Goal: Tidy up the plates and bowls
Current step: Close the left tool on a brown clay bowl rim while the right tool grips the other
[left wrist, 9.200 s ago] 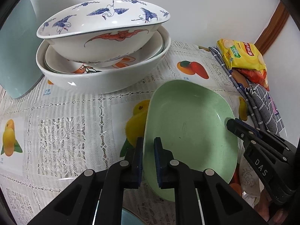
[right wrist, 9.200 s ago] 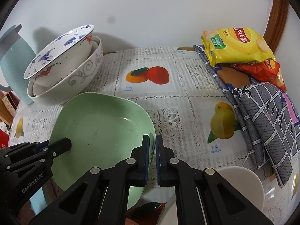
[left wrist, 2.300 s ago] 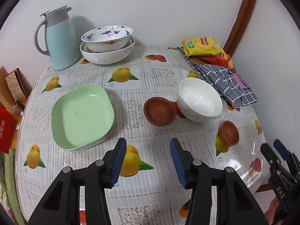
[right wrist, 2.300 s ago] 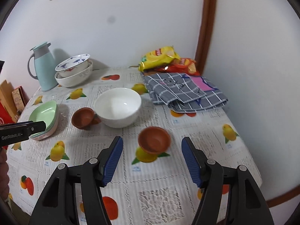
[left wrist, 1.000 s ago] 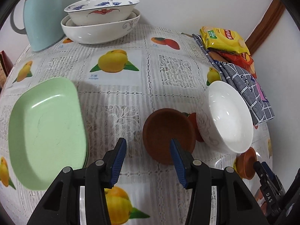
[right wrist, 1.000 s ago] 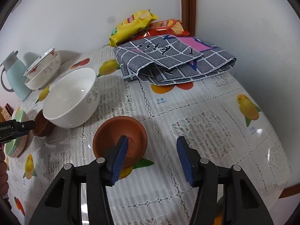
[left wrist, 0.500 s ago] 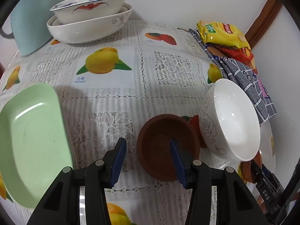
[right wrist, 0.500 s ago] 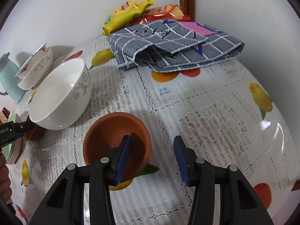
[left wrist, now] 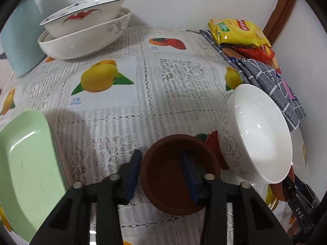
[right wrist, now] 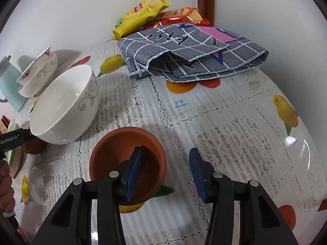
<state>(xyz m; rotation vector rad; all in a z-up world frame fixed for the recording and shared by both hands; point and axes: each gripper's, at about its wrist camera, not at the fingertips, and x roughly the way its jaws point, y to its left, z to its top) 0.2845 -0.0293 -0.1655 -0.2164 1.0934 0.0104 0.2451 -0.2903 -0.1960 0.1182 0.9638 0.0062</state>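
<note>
1. We see a dark brown bowl (left wrist: 175, 175) low in the left wrist view, standing on the tablecloth (left wrist: 179, 106) just beside a white bowl (left wrist: 259, 138) on its right.
2. The left gripper (left wrist: 162, 173) straddles that bowl's near-left wall: one pad sits outside the rim, the other inside. Its jaws have just been closing on the wall, but we cannot tell whether the pads press it yet.
3. In the right wrist view a second, lighter terracotta bowl (right wrist: 122, 155) stands alone on the cloth, near the white bowl (right wrist: 63, 108).
4. The right gripper (right wrist: 166, 173) has its left pad down inside this bowl and its right pad well outside, apart from the rim; the jaws stand spread around the bowl's right wall and have been narrowing slightly.
5. To the left of the dark bowl lies a green plate (left wrist: 26, 163), with another plate's edge showing beneath it.
6. At the far edge, two large bowls are nested: a blue-patterned bowl (left wrist: 85, 18) inside a wide white bowl (left wrist: 81, 40), next to a pale blue jug (left wrist: 20, 40).
7. On the far right side lie a folded grey checked cloth (right wrist: 194, 51) and, behind it, a yellow snack bag (right wrist: 141, 14) on an orange snack bag (right wrist: 179, 15).
</note>
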